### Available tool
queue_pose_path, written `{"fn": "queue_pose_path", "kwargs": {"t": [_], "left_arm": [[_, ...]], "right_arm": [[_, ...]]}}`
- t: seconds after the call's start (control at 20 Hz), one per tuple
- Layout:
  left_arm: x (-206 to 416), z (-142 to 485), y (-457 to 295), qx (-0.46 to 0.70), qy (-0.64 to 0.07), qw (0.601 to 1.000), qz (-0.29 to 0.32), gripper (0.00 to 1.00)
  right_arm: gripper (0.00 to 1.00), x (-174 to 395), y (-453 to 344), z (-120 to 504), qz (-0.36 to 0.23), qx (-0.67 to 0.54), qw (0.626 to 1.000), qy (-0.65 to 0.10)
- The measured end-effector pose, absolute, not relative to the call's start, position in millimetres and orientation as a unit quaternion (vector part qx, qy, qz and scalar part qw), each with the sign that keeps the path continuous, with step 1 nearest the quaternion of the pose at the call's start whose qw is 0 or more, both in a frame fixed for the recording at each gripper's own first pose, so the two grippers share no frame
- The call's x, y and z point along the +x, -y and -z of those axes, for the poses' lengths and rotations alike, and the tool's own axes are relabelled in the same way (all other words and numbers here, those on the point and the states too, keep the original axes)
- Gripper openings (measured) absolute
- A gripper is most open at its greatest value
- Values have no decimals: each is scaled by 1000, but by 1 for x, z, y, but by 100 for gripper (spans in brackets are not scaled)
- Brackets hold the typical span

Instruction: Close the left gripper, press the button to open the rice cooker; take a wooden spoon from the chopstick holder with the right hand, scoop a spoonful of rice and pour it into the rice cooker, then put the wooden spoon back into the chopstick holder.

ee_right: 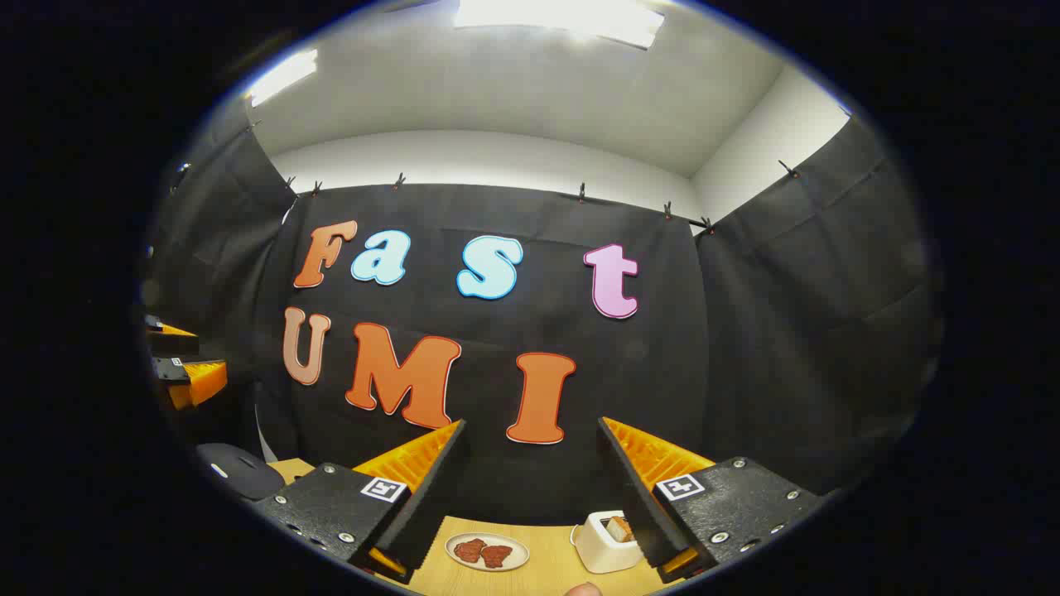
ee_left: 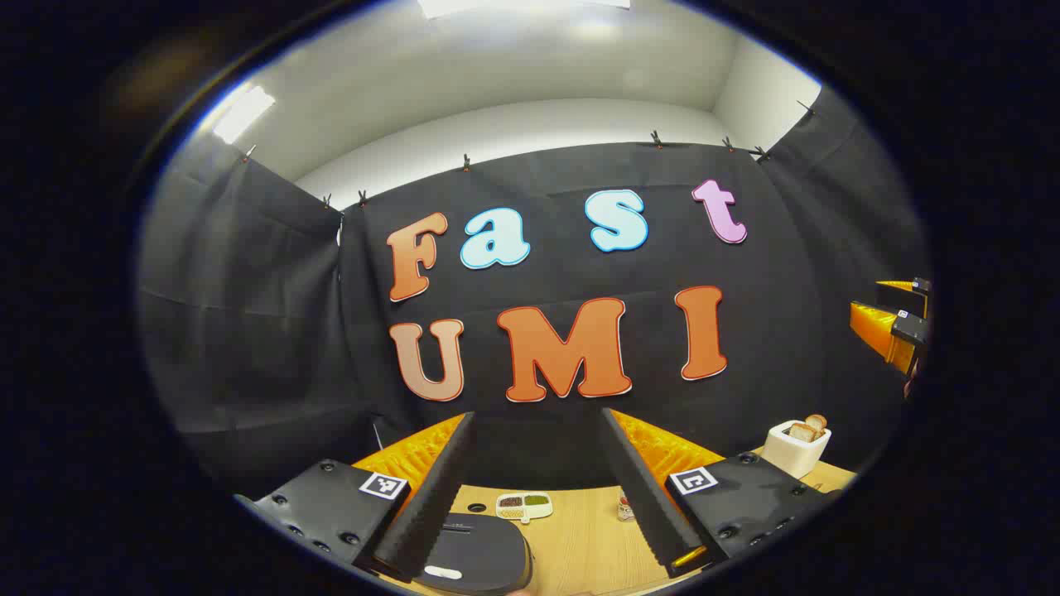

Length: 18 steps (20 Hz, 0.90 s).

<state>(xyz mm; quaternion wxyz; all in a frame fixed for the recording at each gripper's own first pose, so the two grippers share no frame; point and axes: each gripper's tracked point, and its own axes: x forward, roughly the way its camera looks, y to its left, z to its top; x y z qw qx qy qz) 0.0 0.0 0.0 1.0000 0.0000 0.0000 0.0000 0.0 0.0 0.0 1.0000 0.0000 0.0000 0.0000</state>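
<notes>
Left gripper (ee_left: 538, 488): its two fingers are standing wide apart at the bottom of the left gripper view, gripping nothing; the task wants them closed before the button press, so that step is judged not yet done.
Rice cooker (ee_left: 480, 559): it is sitting low and to the left under the left gripper's near finger, dark lid down, a pale bar on the lid that may be the button; in the right gripper view it is showing as a dark dome (ee_right: 240, 472) at the far left table edge.
Compartment dish (ee_left: 523, 506): it is lying on the table (ee_left: 580, 538) between the left fingers, farther back, holding grains in separate sections; whether one is the rice I cannot tell.
White holder (ee_left: 795, 447): it is standing at the right of the left view with pale pieces poking out; the right gripper view is showing it (ee_right: 604, 542) close by the right finger, likely why that hand is waiting there.
Right gripper (ee_right: 530, 497): fingers spread, empty, hovering above the table.
Plate (ee_right: 487, 551): this round dish with reddish pieces is appearing between the right fingers.
Wooden spoon: I cannot pick it out for certain.
</notes>
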Motion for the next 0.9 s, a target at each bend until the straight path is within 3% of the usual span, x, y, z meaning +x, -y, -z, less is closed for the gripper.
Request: {"fn": "queue_pose_path", "kwargs": {"t": [0.2, 0.25, 0.4, 0.45, 0.5, 0.6, 0.7, 0.85, 0.9], "left_arm": [[1, 2, -1, 1, -12, 1000, 1, 100], [2, -1, -4, 5, -10, 1000, -1, 92], [3, -8, -8, 5, -3, 1000, -3, 92], [3, -9, -7, 2, -2, 1000, -2, 99], [4, -8, -6, 1, -2, 1000, -1, 92], [4, -7, -4, -1, -3, 1000, 4, 100], [4, -9, 0, -1, -2, 1000, 10, 100], [4, -12, -1, -2, 2, 1000, 13, 92], [4, -13, -2, -2, 4, 1000, 12, 99]], "right_arm": [[94, 3, 2, 8, -2, 4, 1000, -10], [94, 4, 2, 9, -1, 3, 1000, -11], [96, 1, 1, 7, 1, 4, 1000, -9], [94, 0, 1, 7, 3, 2, 1000, -9], [94, -1, 1, 8, 4, 1, 1000, -9], [94, -3, 2, 9, 7, 1, 1000, -12], [94, -6, 4, 11, 10, 1, 1000, -16], [94, -9, 6, 15, 13, 0, 1000, -24], [94, -9, 6, 16, 14, -1, 1000, -25]]}}
